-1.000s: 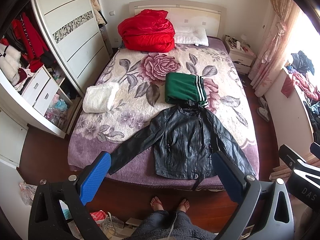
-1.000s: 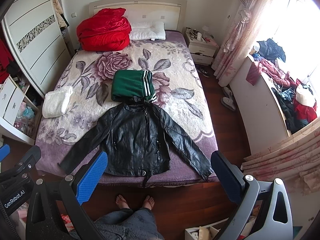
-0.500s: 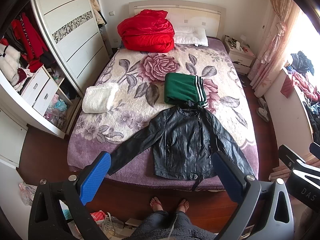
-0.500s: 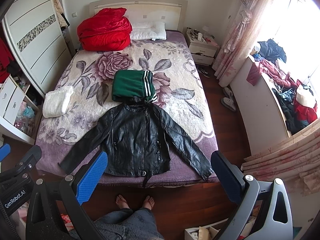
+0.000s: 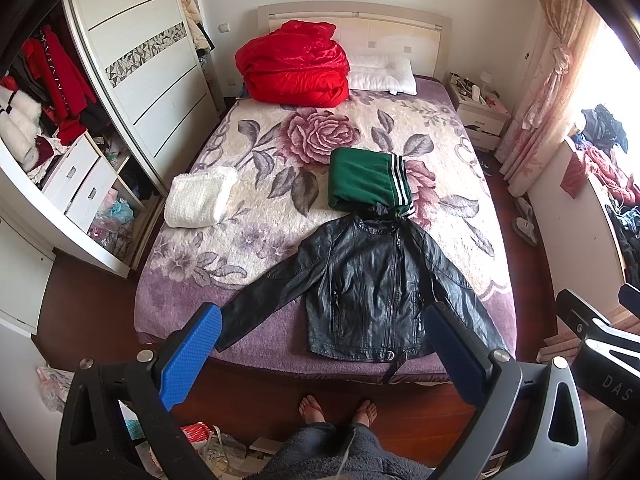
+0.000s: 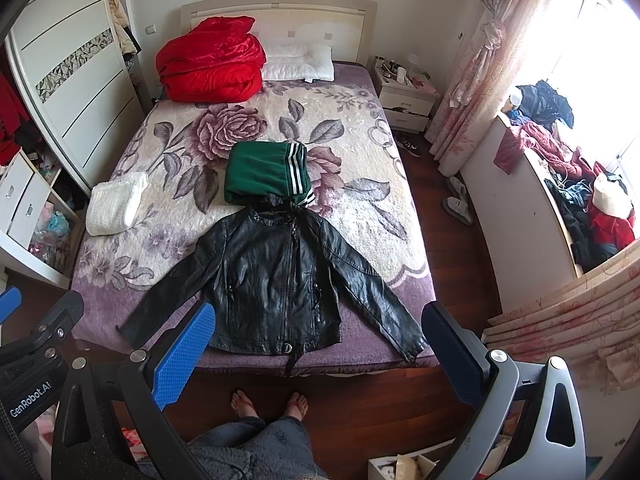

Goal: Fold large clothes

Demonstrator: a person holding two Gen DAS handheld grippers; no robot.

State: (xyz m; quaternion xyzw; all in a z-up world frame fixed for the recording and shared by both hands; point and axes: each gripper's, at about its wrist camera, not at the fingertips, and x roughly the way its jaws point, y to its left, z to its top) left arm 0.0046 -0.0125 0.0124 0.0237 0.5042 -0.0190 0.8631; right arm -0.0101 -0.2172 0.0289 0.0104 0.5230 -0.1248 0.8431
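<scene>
Two grippers hang high over the foot of the bed [image 5: 256, 332], both spread wide and empty; nothing is touched yet. Black leather jacket [image 5: 372, 280] lies flat, face up, sleeves splayed, hem at the mattress edge, collar touching the folded green garment [image 5: 366, 178].

Risks, as I judge them: slick, stiff leather may slide from a shallow pinch; a sleeve cuff lies near the edge and could drop; lifting the collar may drag the green pile.

Left gripper [image 5: 320, 356] and right gripper [image 6: 318, 354] point down at the jacket, side by side, well above it, person standing at the bed's foot.
</scene>
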